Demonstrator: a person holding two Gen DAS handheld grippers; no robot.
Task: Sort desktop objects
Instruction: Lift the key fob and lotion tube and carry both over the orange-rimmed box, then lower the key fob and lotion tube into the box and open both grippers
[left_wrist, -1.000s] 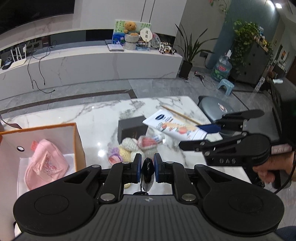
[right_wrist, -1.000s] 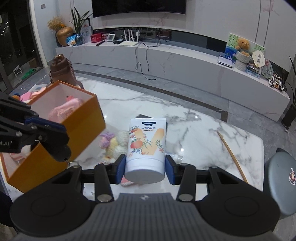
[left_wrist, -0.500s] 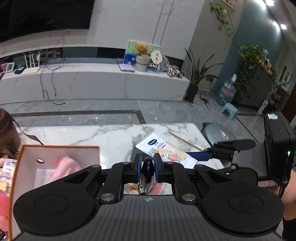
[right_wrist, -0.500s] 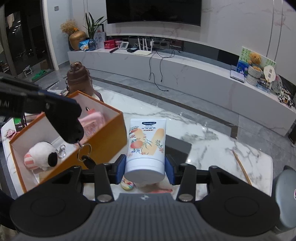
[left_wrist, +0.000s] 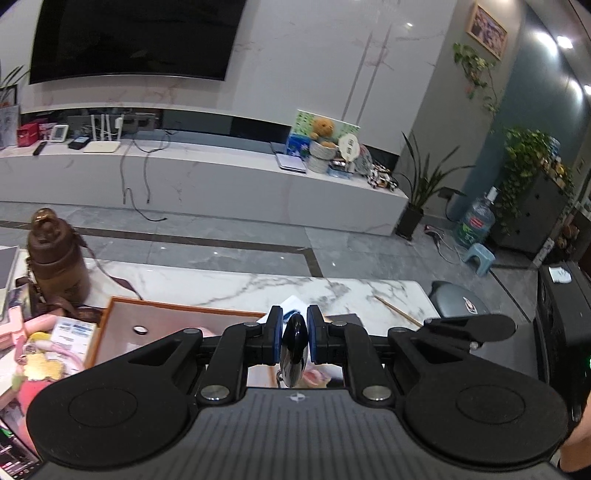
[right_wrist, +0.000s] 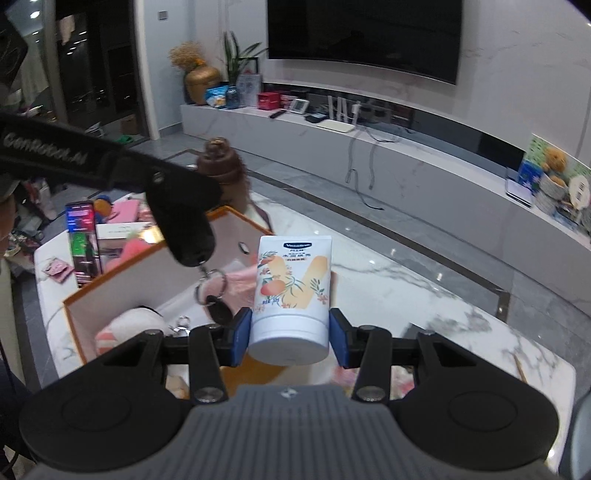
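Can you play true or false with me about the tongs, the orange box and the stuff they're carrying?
1. The right tongs hold a white lotion tube. True.
2. The left tongs are wide open with nothing in them. False: they are shut on a small black key fob.
3. A key ring dangles under the left tongs, above the orange box. True.
4. The orange box has nothing inside. False: pink soft things and a white plush toy lie in it.
5. The brown bottle is lying on its side inside the box. False: it stands upright on the table, outside the box.
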